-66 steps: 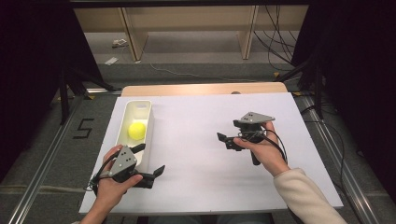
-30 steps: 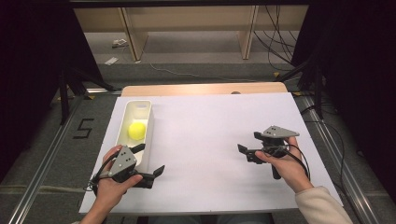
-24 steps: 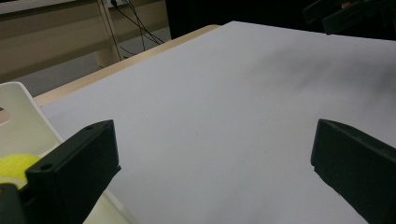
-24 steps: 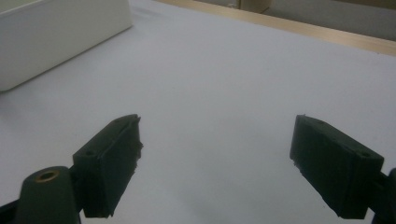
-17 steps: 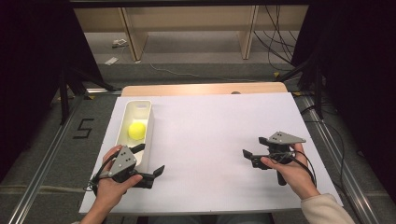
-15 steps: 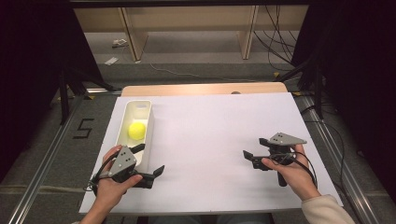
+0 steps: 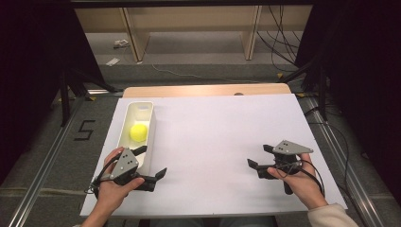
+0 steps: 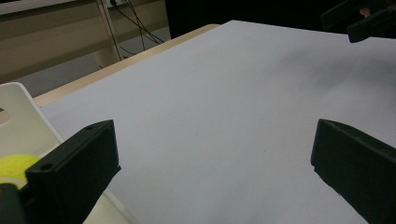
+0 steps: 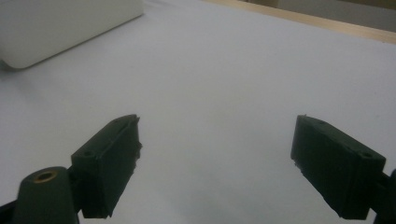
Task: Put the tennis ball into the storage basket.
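a white sheet covers the table (image 7: 213, 142). the yellow ball (image 7: 138, 132) lies in the white tray (image 7: 147, 106) at far left. the right gripper (image 7: 259, 161), wide open and empty, has drawn back to the near right; the left gripper (image 7: 152, 163) rests wide open, empty, so placing looks finished.

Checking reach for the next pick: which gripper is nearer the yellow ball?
Left. The left gripper sits by the near end of the white tray holding the yellow ball; the right gripper is far across the table, both open.

Yellow ball (image 7: 138, 132) inside long white tray (image 7: 145, 142), table's left.
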A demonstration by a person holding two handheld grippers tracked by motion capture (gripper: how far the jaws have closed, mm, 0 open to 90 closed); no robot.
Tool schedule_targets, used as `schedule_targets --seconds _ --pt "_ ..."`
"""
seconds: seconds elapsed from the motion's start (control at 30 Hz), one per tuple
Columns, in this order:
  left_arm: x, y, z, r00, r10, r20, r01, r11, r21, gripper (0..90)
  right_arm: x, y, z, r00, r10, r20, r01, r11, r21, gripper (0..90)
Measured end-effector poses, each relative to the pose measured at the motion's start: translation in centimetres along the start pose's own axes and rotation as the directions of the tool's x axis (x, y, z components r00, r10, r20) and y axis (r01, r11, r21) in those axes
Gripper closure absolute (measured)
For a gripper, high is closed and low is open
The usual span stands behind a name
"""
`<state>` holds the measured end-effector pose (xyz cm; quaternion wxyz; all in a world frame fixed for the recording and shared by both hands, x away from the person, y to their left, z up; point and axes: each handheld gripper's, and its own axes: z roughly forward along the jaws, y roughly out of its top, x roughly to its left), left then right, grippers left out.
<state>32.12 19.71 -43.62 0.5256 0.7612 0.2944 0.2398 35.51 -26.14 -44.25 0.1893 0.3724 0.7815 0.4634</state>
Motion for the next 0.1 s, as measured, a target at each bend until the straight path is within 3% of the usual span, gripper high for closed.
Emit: schedule_targets --seconds 0.1 --pt "0.03 0.0 0.05 1.0 -0.003 0.001 0.003 1.0 0.0 0.6 -0.01 -0.06 0.09 1.0 0.004 -0.006 -0.004 1.0 0.004 16.4"
